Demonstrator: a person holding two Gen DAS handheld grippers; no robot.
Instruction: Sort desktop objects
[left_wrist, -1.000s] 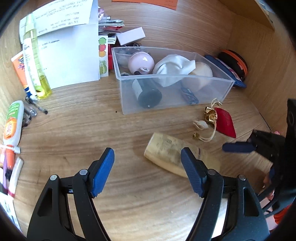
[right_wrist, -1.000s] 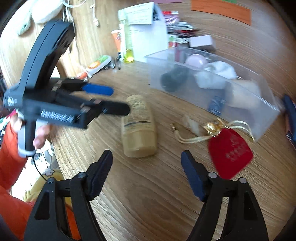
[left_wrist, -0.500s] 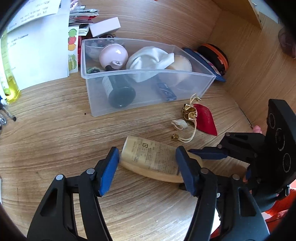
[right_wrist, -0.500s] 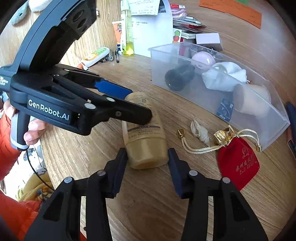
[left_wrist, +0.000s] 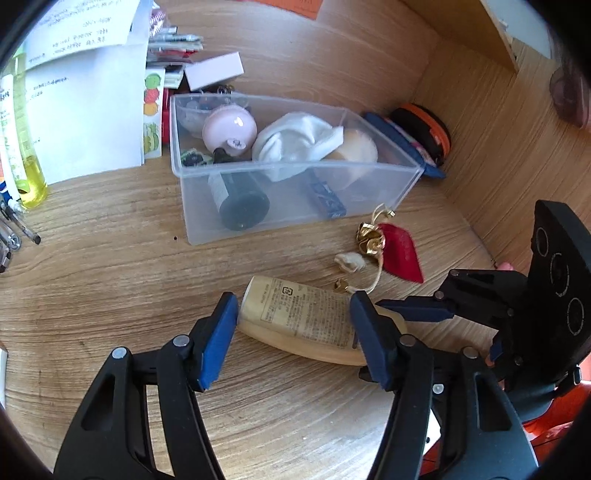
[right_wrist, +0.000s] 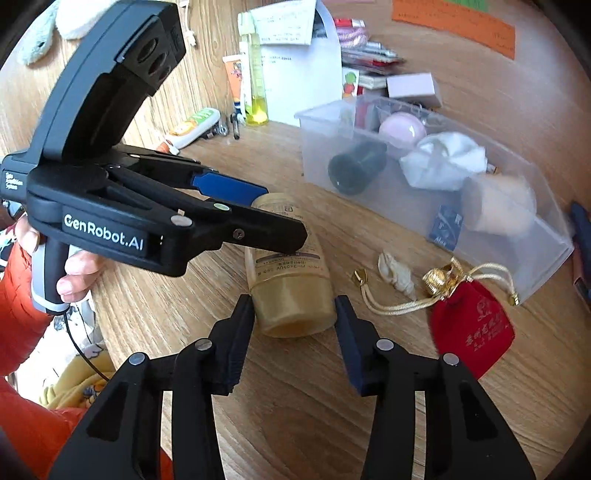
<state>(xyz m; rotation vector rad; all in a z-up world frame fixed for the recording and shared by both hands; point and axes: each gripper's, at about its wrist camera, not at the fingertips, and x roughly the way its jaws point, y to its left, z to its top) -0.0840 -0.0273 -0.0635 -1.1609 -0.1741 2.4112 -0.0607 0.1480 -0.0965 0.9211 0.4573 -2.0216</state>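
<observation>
Both grippers' jaws clamp beige bottle (right_wrist: 291, 291) — lying flat.

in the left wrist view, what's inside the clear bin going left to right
pink round thing → dark bottle → white cloth → blue packet → beige round object, all inside the clear bin.

A cluttered home desk corner: a wood-grain table (left_wrist: 110, 280) set against matching wooden walls, strewn with printed papers (left_wrist: 85, 107), pens (left_wrist: 18, 229), tubes of cream (right_wrist: 192, 127) and a clear plastic bin (left_wrist: 295, 218) holding toiletries and a white cloth (left_wrist: 295, 144).
</observation>
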